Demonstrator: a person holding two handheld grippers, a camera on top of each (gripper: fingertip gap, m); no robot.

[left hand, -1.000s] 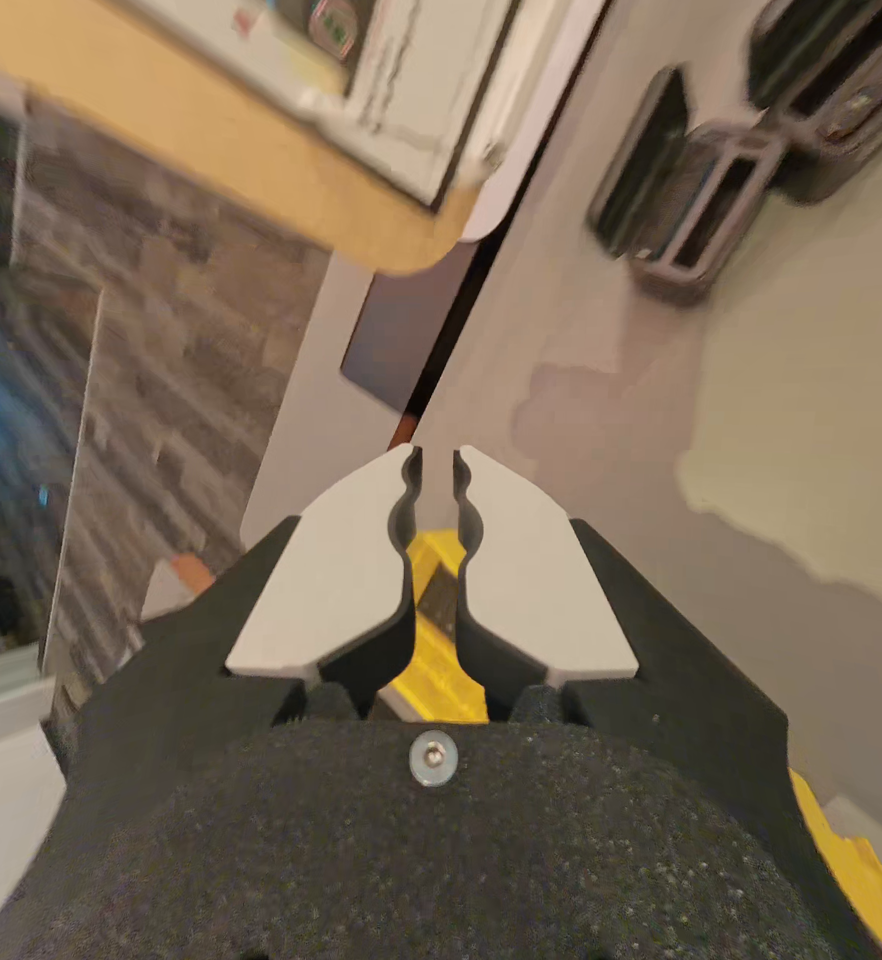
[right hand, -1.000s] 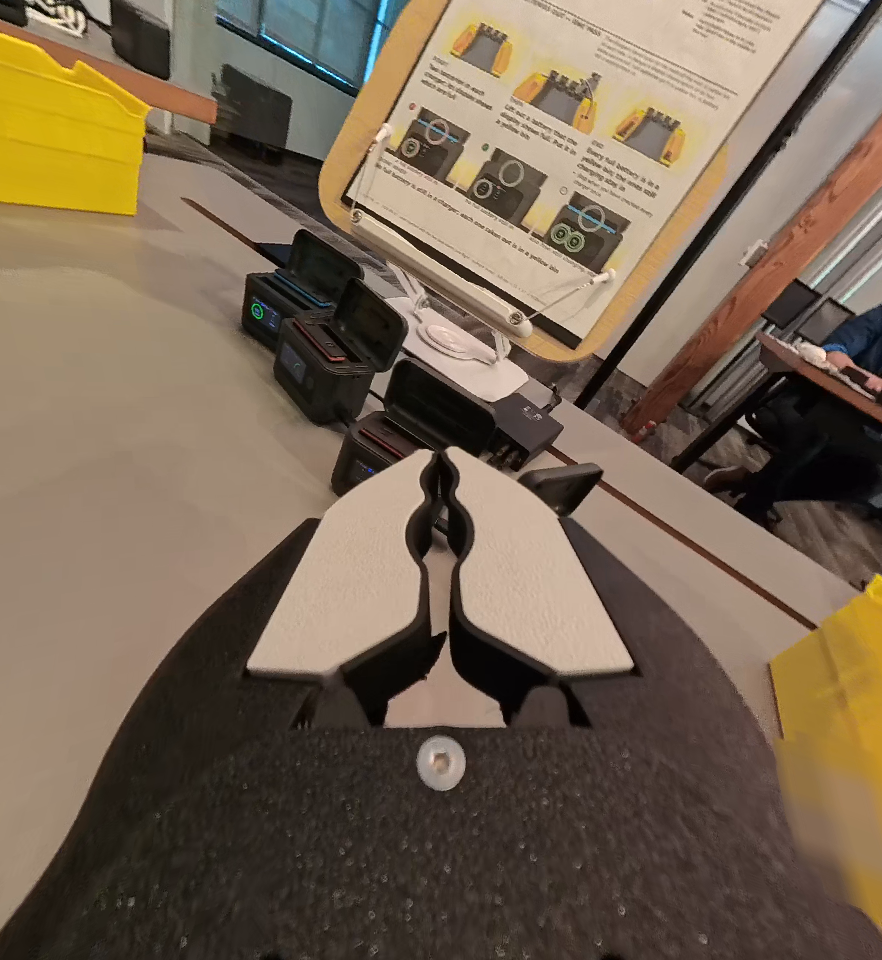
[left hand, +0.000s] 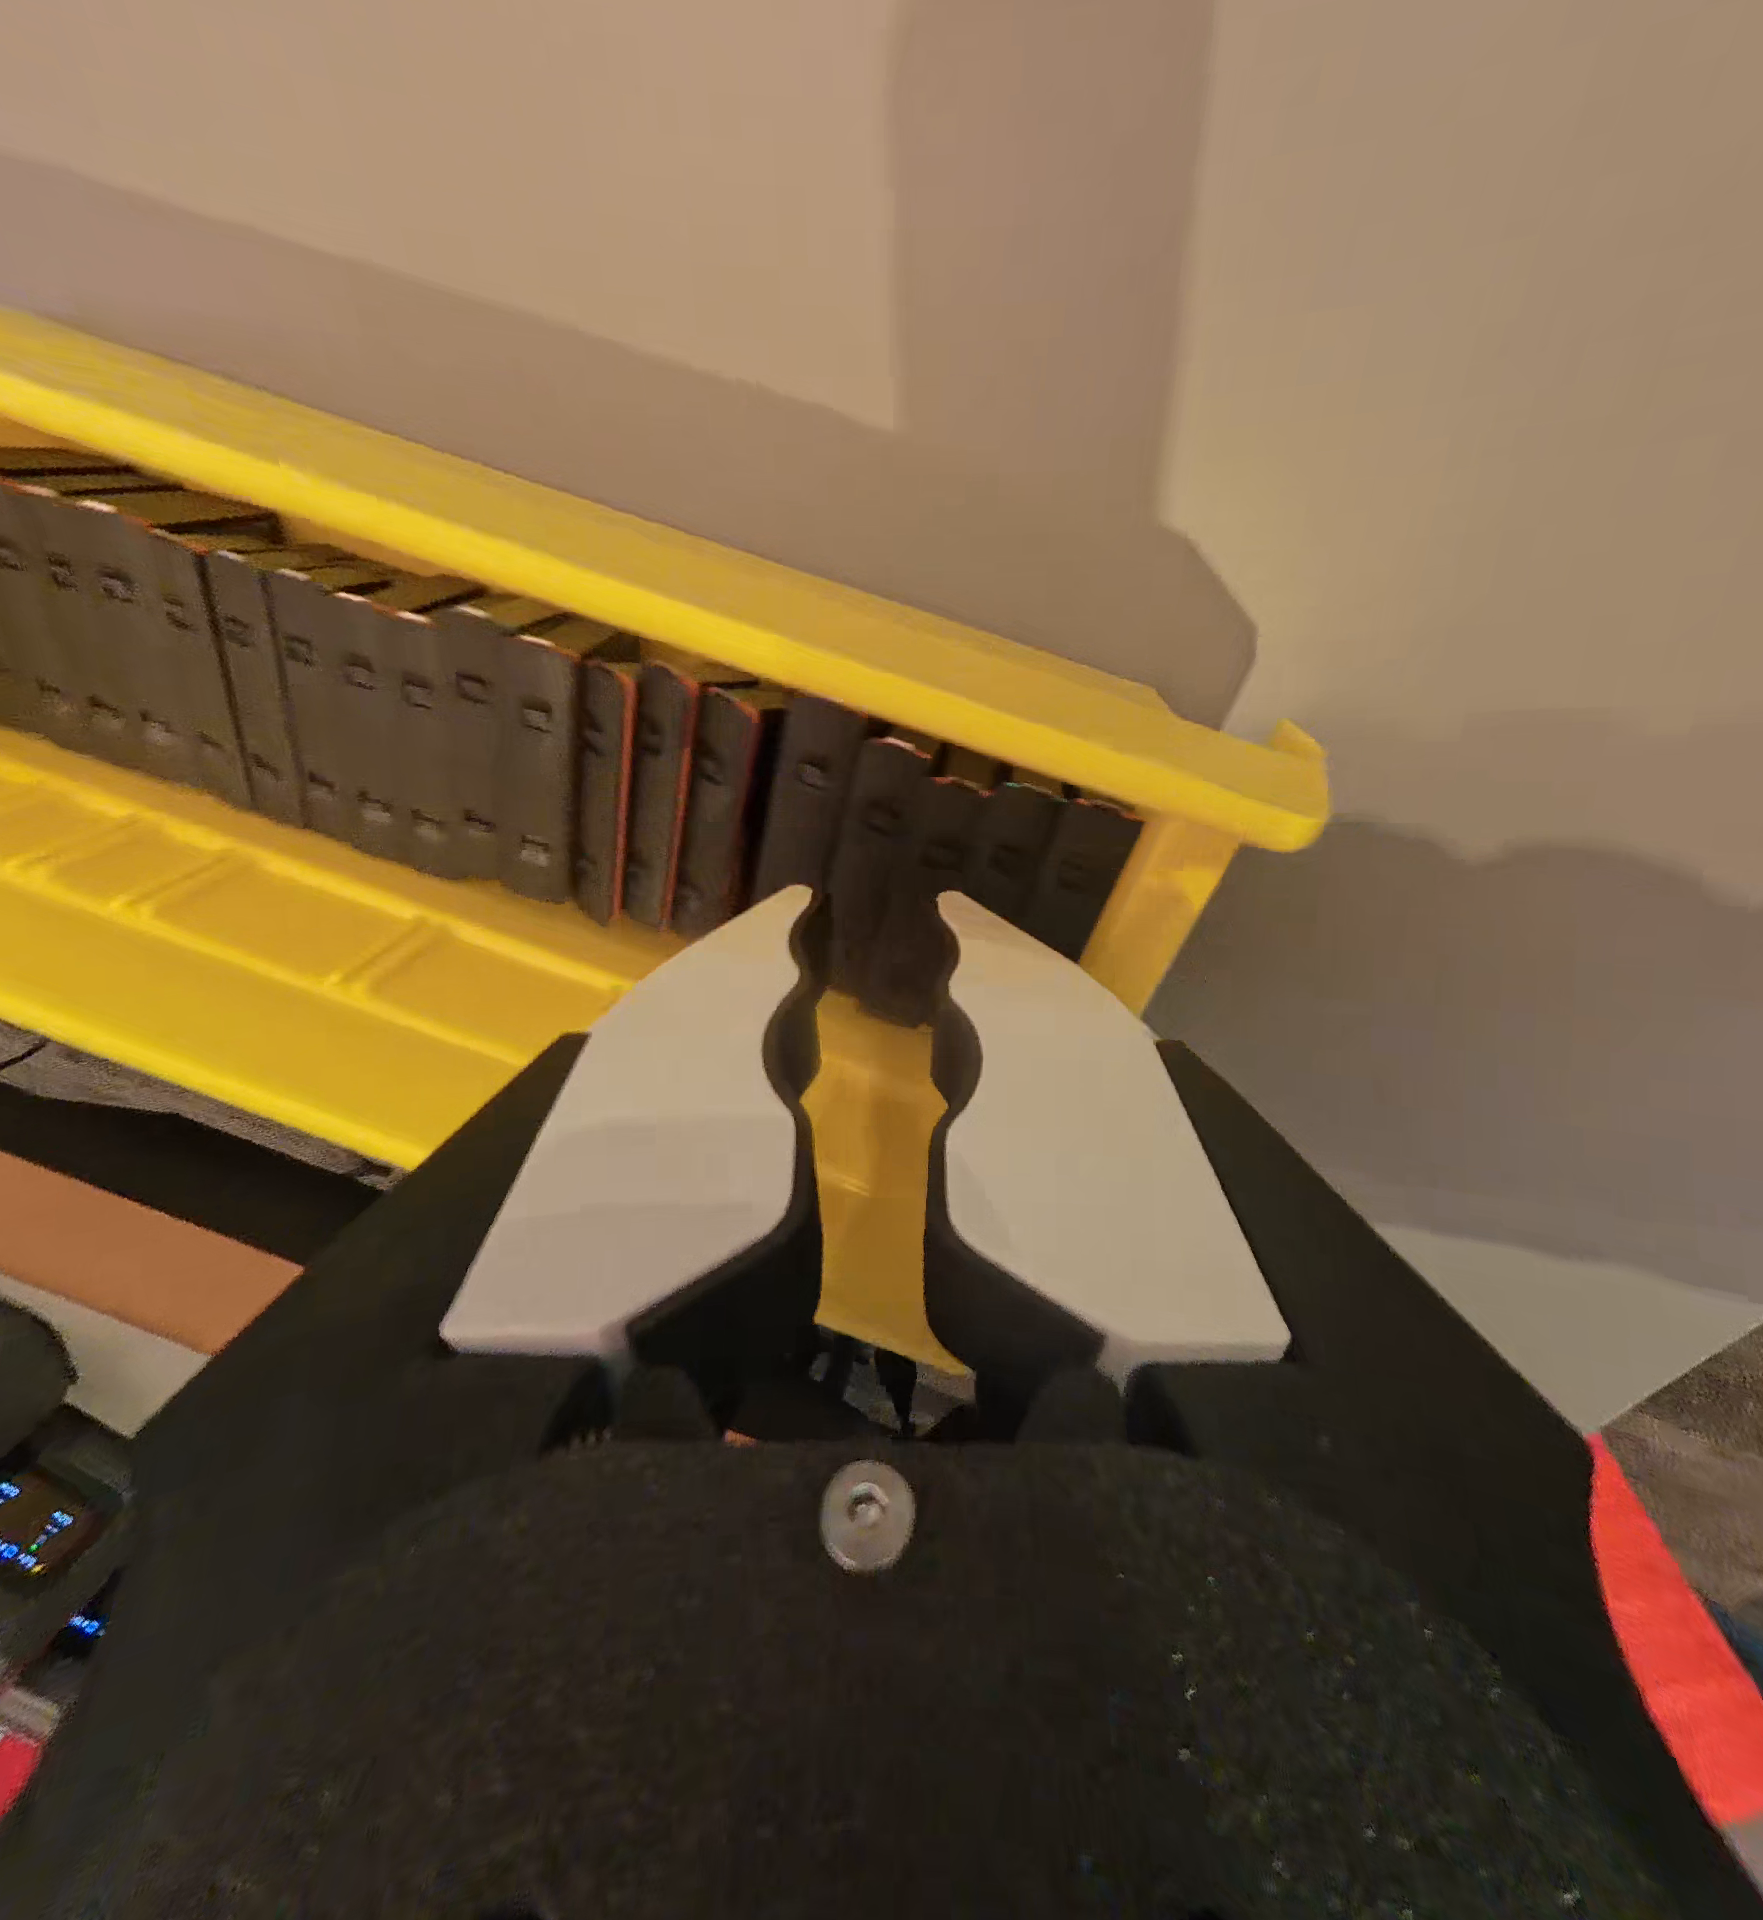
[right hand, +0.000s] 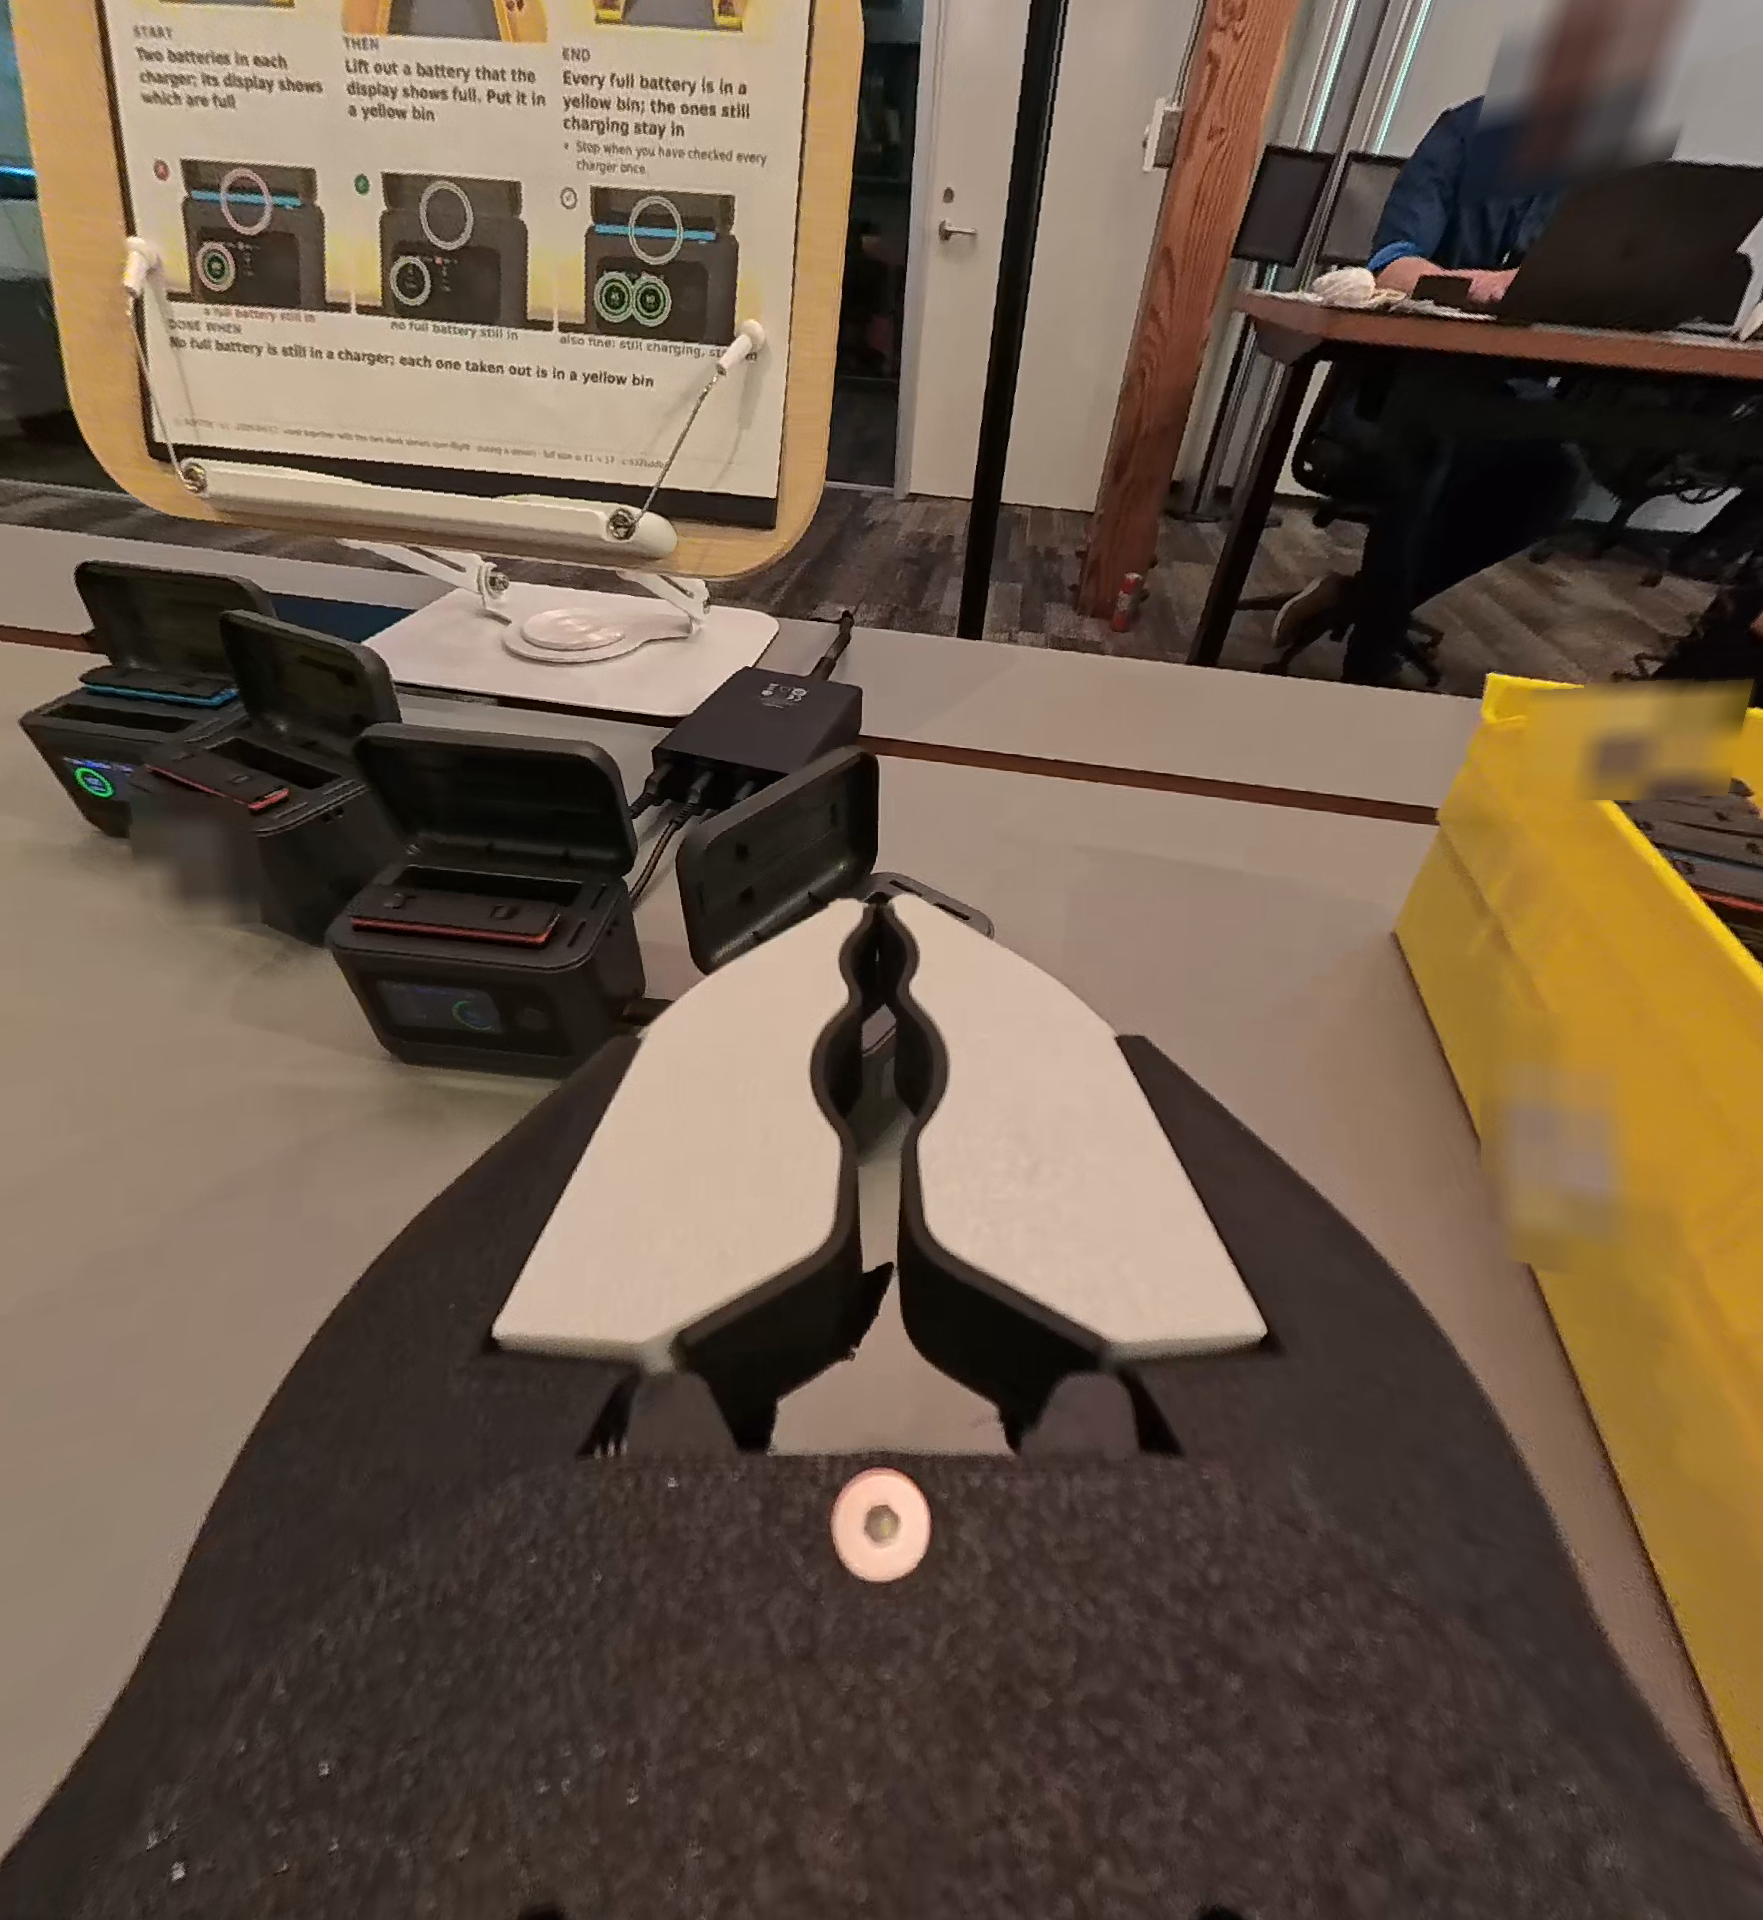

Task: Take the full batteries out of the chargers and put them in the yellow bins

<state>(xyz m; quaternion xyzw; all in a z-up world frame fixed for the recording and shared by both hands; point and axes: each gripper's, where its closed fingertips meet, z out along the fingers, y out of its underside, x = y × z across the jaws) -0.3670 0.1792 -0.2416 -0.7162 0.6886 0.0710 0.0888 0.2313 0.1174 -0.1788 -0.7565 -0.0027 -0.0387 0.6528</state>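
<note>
In the left wrist view a yellow bin (left hand: pixel 565 582) holds a long row of dark batteries standing side by side (left hand: pixel 357 707). My left gripper (left hand: pixel 877 914) reaches into the bin's right end. Its jaws stand a little apart and press both sides of one dark battery (left hand: pixel 882 831) in the row. In the right wrist view my right gripper (right hand: pixel 877 914) is shut and empty, low over the table. Three open chargers (right hand: pixel 482 977) (right hand: pixel 264 821) (right hand: pixel 98 748) stand to its left. A fourth open charger (right hand: pixel 773 873) sits just behind the fingertips, mostly hidden.
A second yellow bin (right hand: pixel 1583 1091) with batteries stands at the right. A black power adapter (right hand: pixel 763 717) and an instruction board on a stand (right hand: pixel 441 260) are behind the chargers. A person sits at a desk at the far right. A lit charger display (left hand: pixel 15 1527) shows at the lower left. Tip to tip, the grippers are about 60 centimeters apart. The lit charger display (left hand: pixel 15 1527) sits 30 centimeters or so from the ends of my left fingers.
The left gripper has swung from facing the chargers to the bin, and its jaws now stand wider, around a battery. The right gripper has levelled and turned slightly, still shut.
</note>
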